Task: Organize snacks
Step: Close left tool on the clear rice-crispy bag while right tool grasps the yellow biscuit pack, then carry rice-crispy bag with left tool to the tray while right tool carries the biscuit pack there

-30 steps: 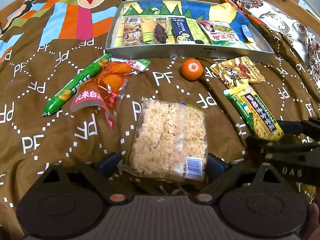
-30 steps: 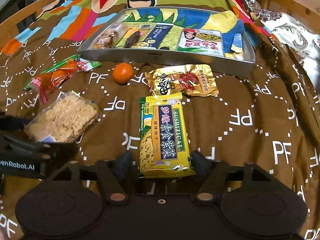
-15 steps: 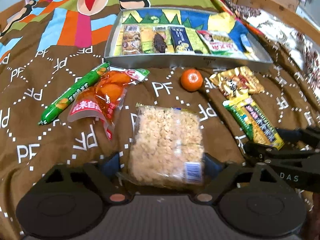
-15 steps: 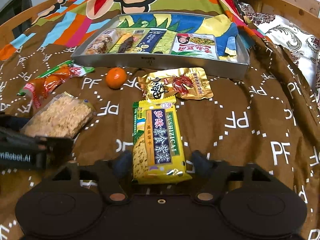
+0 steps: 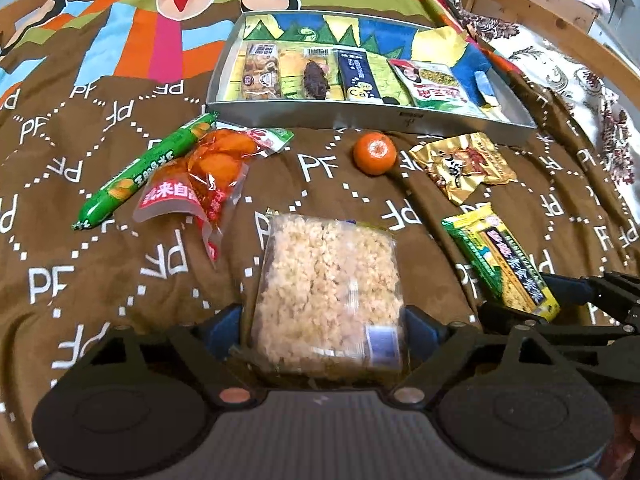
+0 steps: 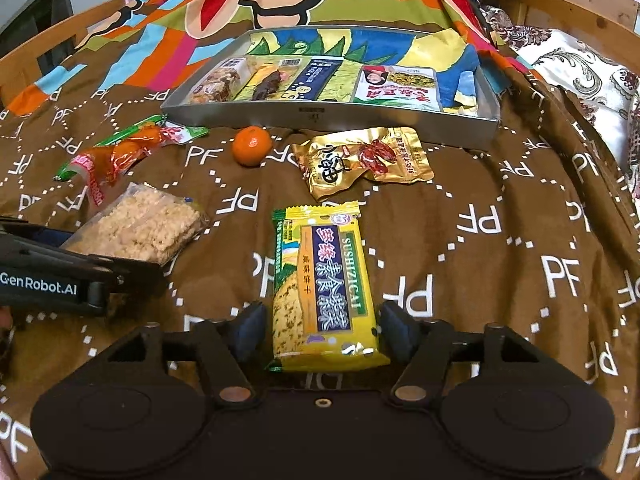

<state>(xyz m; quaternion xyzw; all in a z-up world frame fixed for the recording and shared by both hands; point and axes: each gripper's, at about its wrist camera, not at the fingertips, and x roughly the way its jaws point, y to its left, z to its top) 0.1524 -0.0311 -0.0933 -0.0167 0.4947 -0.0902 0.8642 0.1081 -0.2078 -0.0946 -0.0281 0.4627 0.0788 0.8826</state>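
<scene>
My left gripper (image 5: 322, 326) is shut on a clear pack of puffed rice cake (image 5: 328, 292) and holds it just above the brown blanket. My right gripper (image 6: 322, 330) is shut on a yellow-green Sushizicai cracker pack (image 6: 322, 288). The rice cake pack also shows in the right wrist view (image 6: 140, 230), and the cracker pack in the left wrist view (image 5: 500, 264). A grey metal tray (image 5: 360, 114) holding several snack packs lies ahead; it also shows in the right wrist view (image 6: 320, 114).
On the blanket lie a mandarin (image 5: 375, 153), a gold snack pouch (image 5: 464, 166), a green sausage stick (image 5: 144, 172) and an orange-red pouch (image 5: 200, 176). A wooden bed frame (image 6: 576, 8) runs at the far right.
Both grippers have lifted slightly with their packs and moved forward, toward the tray. The rice cake pack and cracker pack sit higher off the blanket than before.
</scene>
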